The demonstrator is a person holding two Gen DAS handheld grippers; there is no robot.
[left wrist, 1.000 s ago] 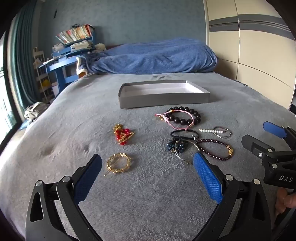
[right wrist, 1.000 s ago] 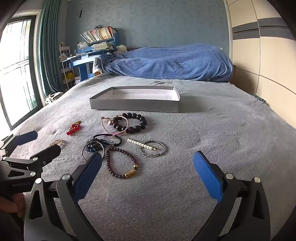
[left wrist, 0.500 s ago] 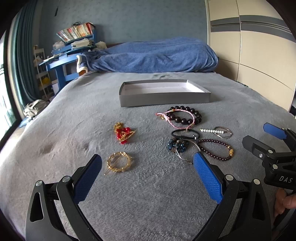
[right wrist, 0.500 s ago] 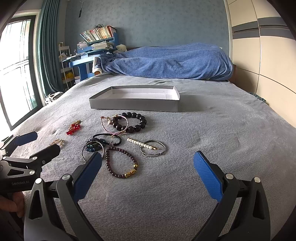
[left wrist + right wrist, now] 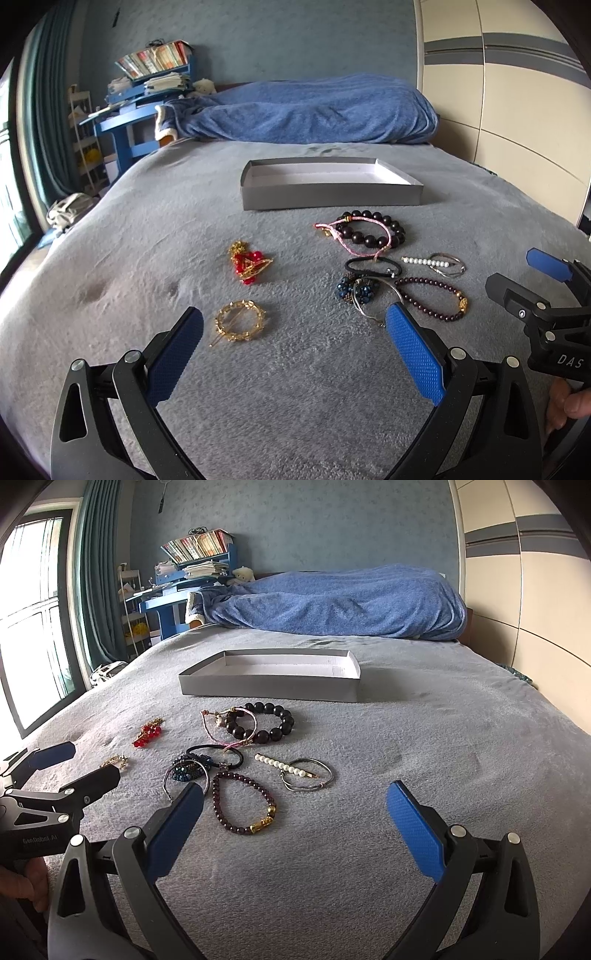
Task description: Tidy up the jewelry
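Jewelry is lying on a grey bedspread [image 5: 424,738] before a tray [image 5: 269,683]; left gripper [image 5: 295,354] and right gripper [image 5: 295,830] are gaping empty, the left's near pad partly hiding a wire bangle [image 5: 173,781].

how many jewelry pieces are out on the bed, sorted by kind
Bracelets and bands: 6, including the black bead bracelet, pink cord bracelet and garnet bead bracelet
Hair clips: 1, the pearl clip
Gold ornaments: 2, the wreath brooch and red-bead piece
Blue bead cluster: 1
Total: 10

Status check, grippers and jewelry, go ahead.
Left gripper open, right gripper open, both empty. Jewelry loose on bed; gray box empty. Nothing blocking.
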